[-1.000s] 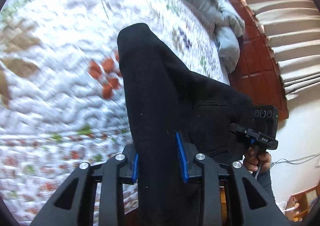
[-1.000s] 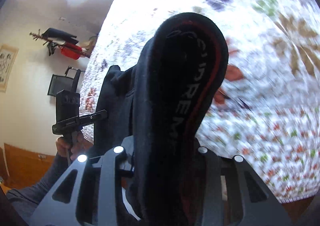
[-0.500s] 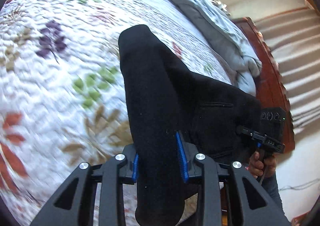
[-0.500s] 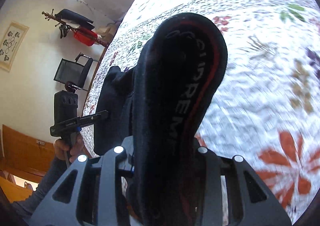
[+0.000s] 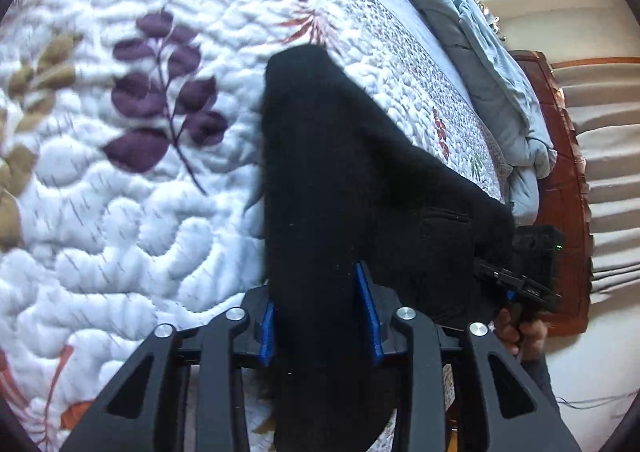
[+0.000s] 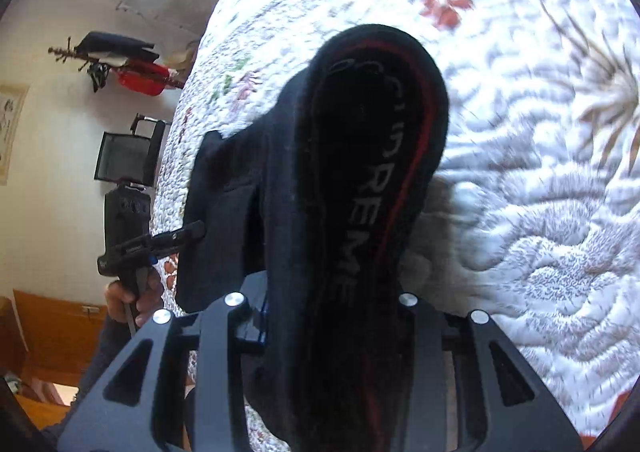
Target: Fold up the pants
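Two grippers hold one pair of black pants (image 5: 352,180) up over the flowered quilt (image 5: 132,212) on the bed, and each camera shows something the other lacks. Only the left wrist view takes in the rumpled blue blanket (image 5: 492,64) along the far side of the quilt, the red-brown headboard (image 5: 560,156) beyond it, and a pocket seam on the cloth running toward the right gripper (image 5: 516,272), gripped by a hand (image 5: 520,332). Only the right wrist view shows the lettered waistband with its red stripe (image 6: 384,156), a wall rack with a red bag (image 6: 140,78), a black chair (image 6: 128,160) beside the quilt's near-left edge, and the left gripper (image 6: 192,232) biting the far corner of the pants, with a hand (image 6: 132,292) below it. Compared with a second ago, the quilt fills more of both views and different flowers lie under the cloth: purple leaves now sit left of the pants in the left view, where orange blooms were before. The jaws of both grippers have just been opening a little. The left gripper (image 5: 320,320) has its blue pads (image 5: 368,312) partly spread, with a thick fold of the pants between them and touching both. The right gripper (image 6: 332,316) is partly spread too, the bunched waistband filling the gap; its pads are mostly hidden by cloth.
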Available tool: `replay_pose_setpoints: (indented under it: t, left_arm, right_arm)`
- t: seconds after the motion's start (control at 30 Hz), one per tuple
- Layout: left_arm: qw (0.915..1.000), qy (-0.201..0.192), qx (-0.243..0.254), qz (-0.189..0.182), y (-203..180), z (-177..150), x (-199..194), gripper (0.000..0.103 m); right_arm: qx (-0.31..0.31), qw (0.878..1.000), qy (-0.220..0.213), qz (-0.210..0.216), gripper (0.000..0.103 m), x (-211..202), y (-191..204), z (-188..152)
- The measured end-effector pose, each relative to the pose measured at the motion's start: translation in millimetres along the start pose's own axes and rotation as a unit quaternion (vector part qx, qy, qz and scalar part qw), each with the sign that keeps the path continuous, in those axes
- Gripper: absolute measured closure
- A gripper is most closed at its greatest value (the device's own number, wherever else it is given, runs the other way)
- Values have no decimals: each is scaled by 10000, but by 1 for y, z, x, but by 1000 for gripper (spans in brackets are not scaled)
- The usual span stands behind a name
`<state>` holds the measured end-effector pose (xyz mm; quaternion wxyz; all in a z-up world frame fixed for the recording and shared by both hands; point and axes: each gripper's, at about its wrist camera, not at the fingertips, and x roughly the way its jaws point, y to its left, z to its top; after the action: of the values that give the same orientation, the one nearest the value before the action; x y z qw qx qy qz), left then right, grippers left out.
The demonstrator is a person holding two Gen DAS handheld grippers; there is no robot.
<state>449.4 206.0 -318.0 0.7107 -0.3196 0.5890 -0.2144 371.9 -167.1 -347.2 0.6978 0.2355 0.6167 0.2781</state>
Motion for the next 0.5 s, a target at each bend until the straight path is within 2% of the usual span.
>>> replay_pose_setpoints:
  t: [0.03,0.1,0.13,0.2,0.27,0.37,0.43,0.5]
  left_arm:
    - [10000,-18,-13,-42,3,-3,1,64]
    - [9999,-85,-13,-126,6,-7,-1,62]
    - [9998,-124,0,-154,6,-7,-3,59]
    - [9995,-272,129,-12,7,-12,-17,57]
    - [9977,-527,294,319,0,-13,-35,53]
    - [9879,-1280,442,760,-12,-14,-73,52]
    - [9836,-1627,408,661,-18,-13,-90,53]
    - [9828,-1746,494,345,-30,-7,-92,52]
  right_arm:
    - [28,10000,-26,39,62,1,-5,-1]
    - [128,9998,-57,113,50,1,-10,-1]
    - [160,9997,-51,155,49,1,-10,-2]
    - [127,9998,-78,138,41,-9,-6,-3]
    - [75,9997,-184,110,41,-26,-6,-1]
    - [14,9979,-596,-242,42,-61,-3,1]
    - [94,9940,-1055,-283,47,-91,-2,5]
    - [70,9895,-1446,-47,51,-111,7,9]
